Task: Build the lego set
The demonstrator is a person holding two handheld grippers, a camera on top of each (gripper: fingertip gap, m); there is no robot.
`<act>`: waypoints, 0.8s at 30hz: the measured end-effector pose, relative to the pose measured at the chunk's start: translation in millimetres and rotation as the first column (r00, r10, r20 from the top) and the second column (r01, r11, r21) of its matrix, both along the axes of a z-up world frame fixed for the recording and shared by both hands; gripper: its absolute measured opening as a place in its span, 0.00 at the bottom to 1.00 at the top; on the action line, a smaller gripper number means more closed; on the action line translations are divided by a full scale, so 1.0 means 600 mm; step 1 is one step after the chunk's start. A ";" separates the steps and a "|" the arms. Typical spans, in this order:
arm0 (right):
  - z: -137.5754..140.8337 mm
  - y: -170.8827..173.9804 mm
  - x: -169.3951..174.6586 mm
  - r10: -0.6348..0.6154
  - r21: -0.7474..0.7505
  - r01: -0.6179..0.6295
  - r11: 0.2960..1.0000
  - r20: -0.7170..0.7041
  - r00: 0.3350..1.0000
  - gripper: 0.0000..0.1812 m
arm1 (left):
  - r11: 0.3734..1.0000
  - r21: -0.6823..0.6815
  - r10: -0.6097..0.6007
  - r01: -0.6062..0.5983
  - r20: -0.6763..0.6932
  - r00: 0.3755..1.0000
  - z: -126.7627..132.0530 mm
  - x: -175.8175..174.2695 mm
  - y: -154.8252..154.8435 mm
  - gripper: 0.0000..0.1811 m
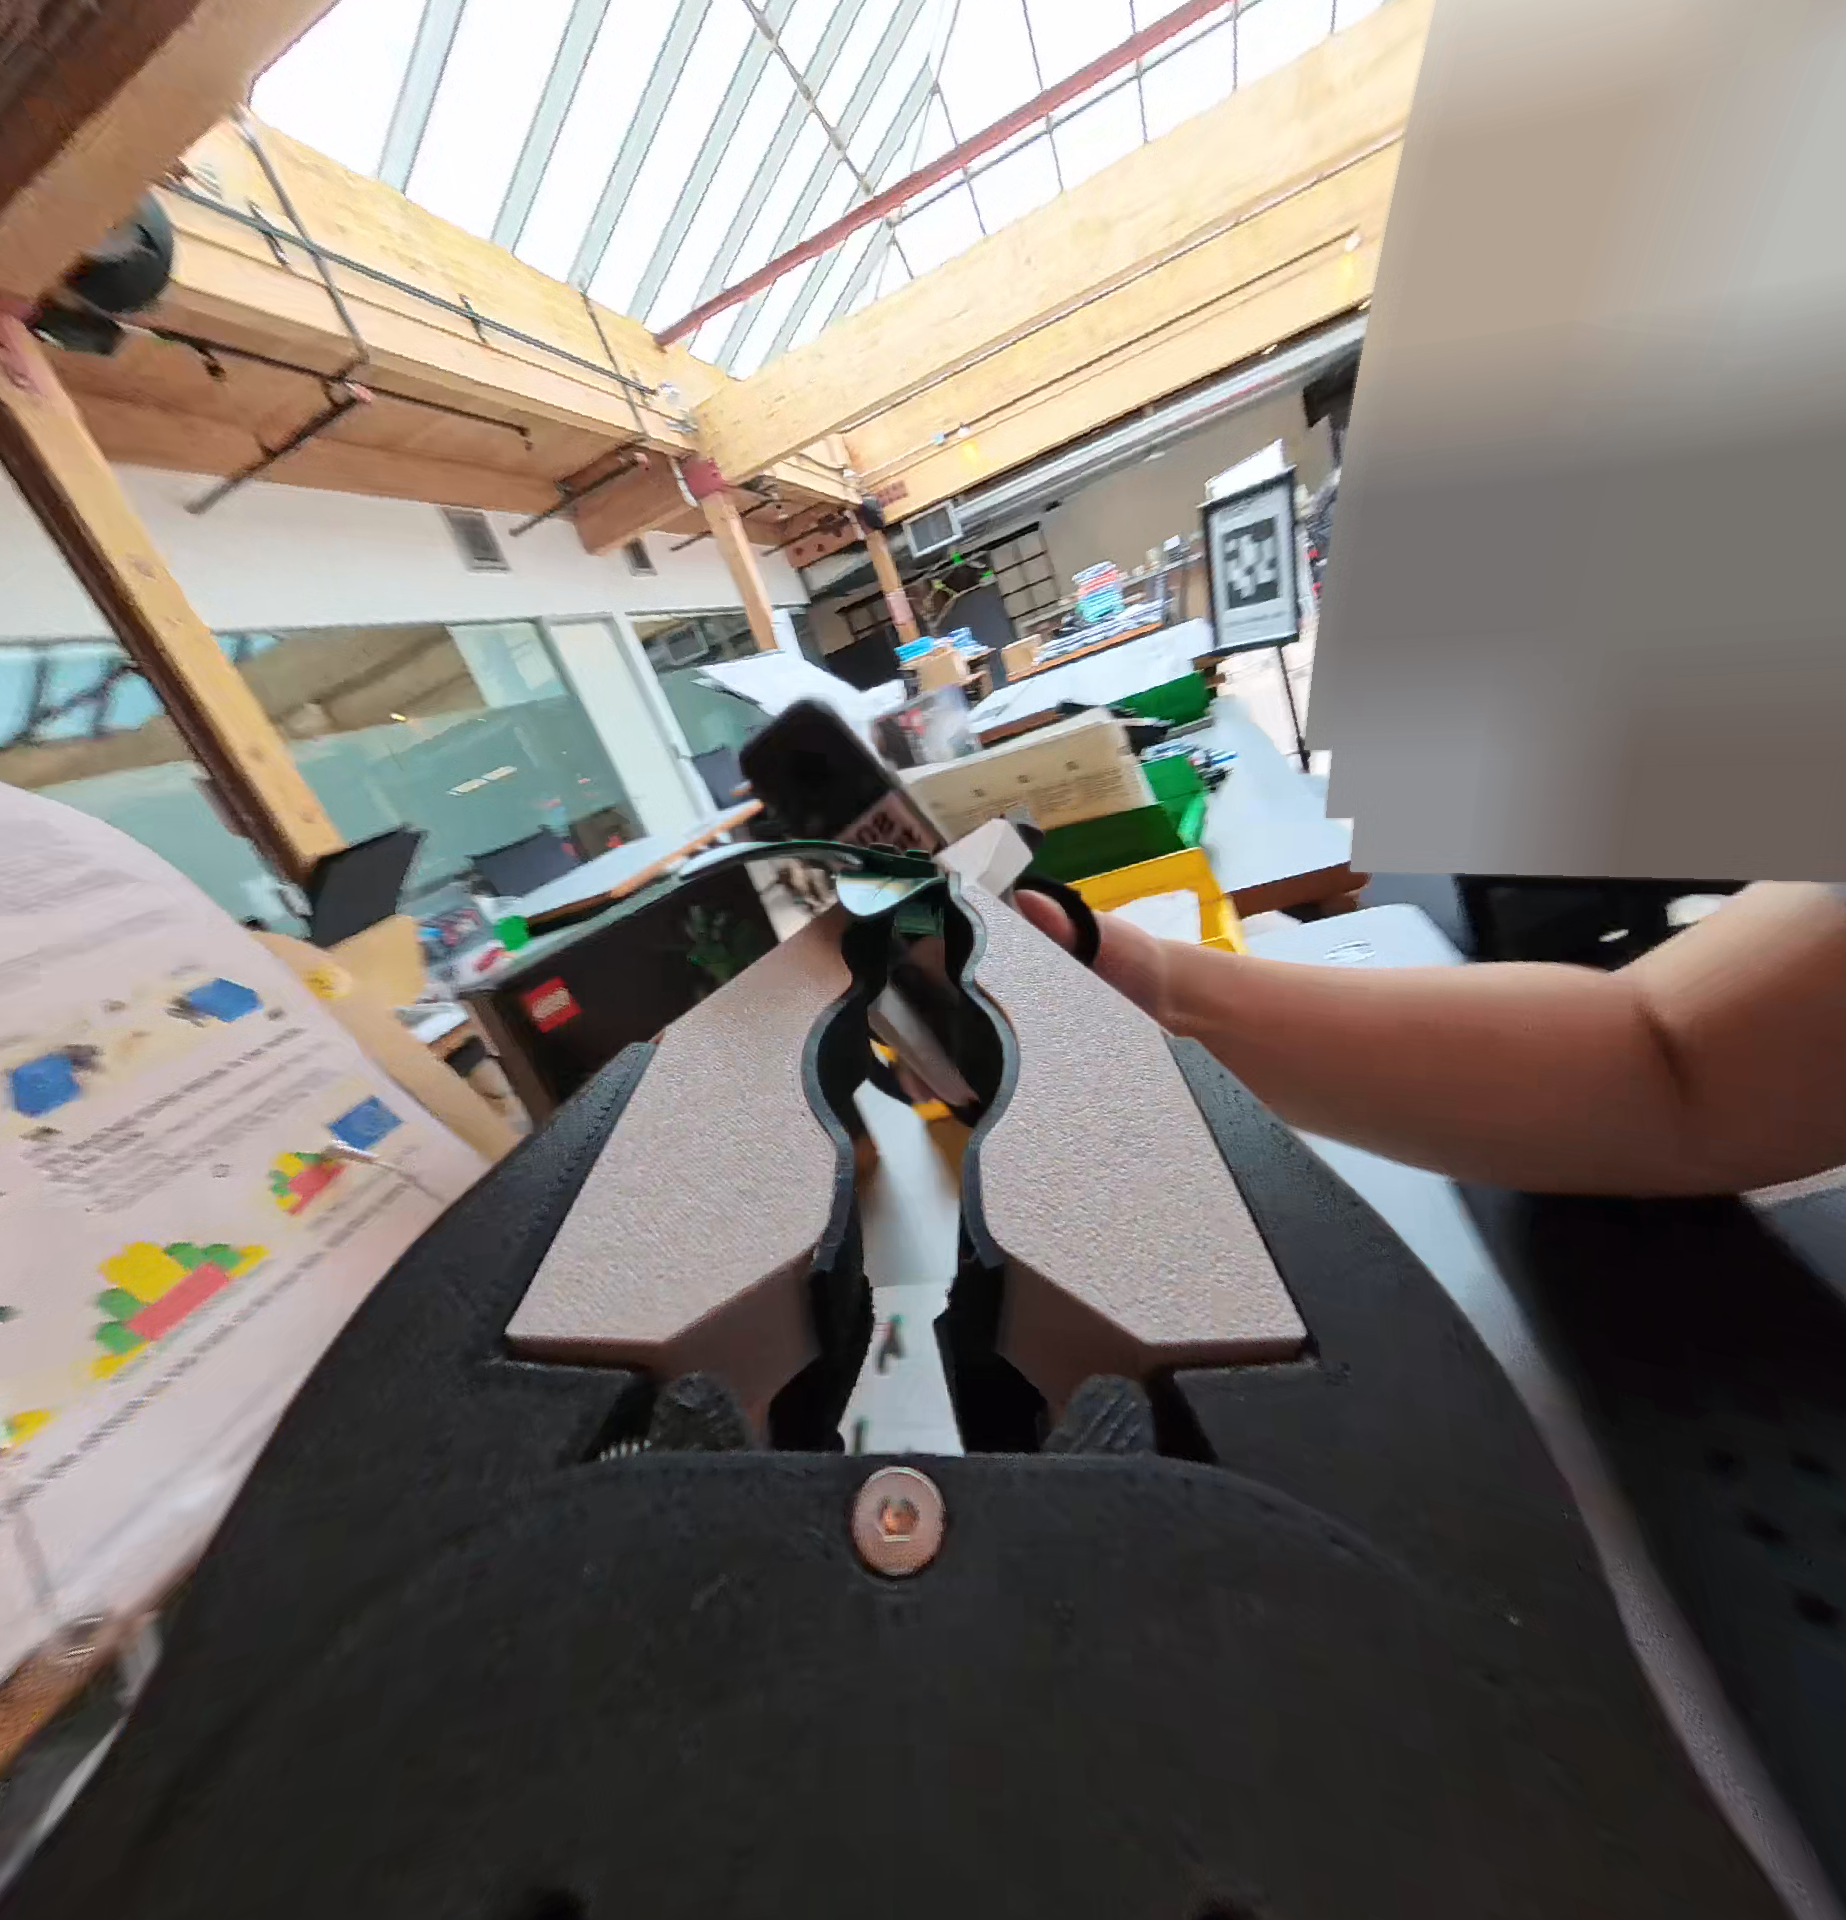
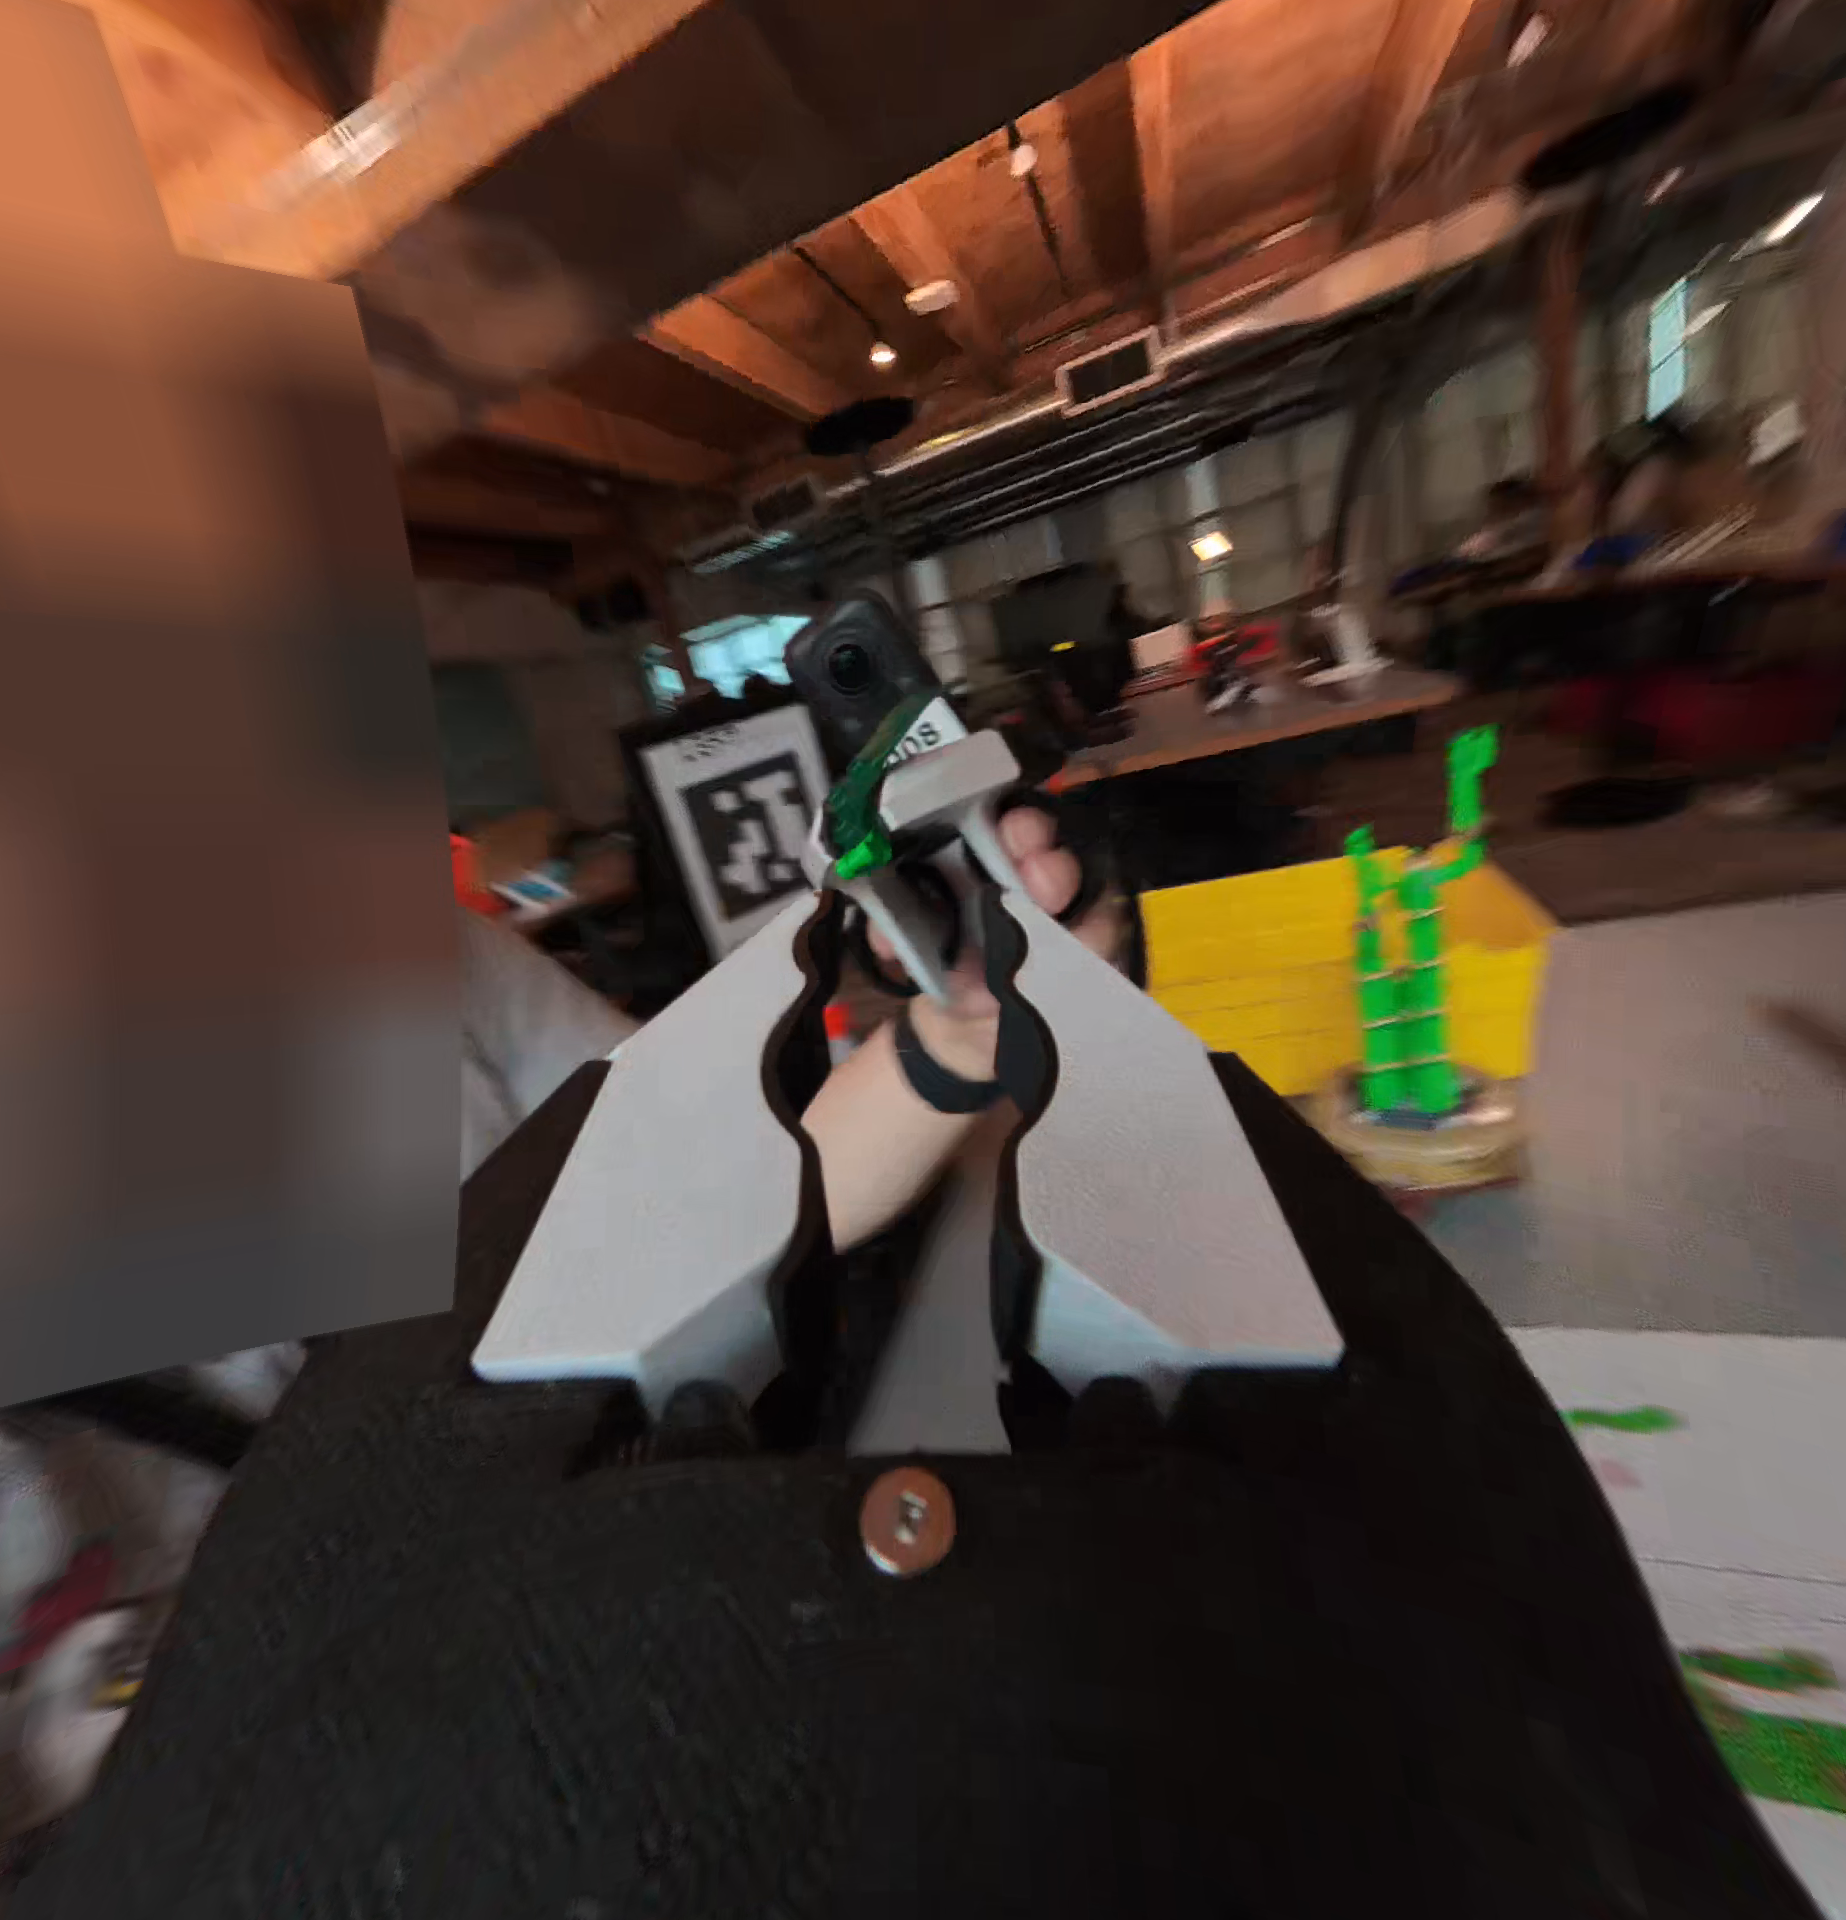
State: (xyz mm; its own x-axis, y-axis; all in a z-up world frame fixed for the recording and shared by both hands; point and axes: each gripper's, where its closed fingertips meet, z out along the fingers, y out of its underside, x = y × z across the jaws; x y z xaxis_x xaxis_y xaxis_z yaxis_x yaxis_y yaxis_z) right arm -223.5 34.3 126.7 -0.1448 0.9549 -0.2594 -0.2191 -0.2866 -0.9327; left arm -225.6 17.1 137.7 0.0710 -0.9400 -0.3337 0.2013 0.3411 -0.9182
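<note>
Big open workshop with timber beams, a skylight filling the top of the left wrist view, and cluttered counters in the background. Both tools were up in the air facing each other, well above the counter (image 2: 1667, 1039).

The left tool (image 1: 898, 904) had its tips pinched on a green leaf piece (image 1: 784, 855), with the long curved end sticking out toward the left of the frame. The right tool (image 2: 893, 920) sat just below that piece (image 2: 859, 826) with its jaws nearly together. I honestly couldn't tell whether it had hold of anything.

What worried me: the leaf was only caught by its end at the very tips. Any push or twist from the other tool could have levered it out, and from up there it would have dropped and bounced away. The right wrist view was also smeared, so lining up a connection looked dicey.

The instruction booklet (image 1: 171, 1143) filled the left edge of the left wrist view.

Containers: a yellow bin (image 2: 1251, 966) sat centre right, and its walls hid whatever was inside. The green bamboo build (image 2: 1407, 997) stood just in front of it, not in it. In the left wrist view a green bin (image 1: 1106, 844) sat behind the yellow one, contents not visible either.
</note>
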 end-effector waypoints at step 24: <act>-0.010 -0.021 0.001 -0.305 0.463 0.201 0.863 0.160 0.939 0.03 | 0.983 -0.167 -0.087 0.075 -0.065 0.994 -0.016 0.018 -0.001 0.04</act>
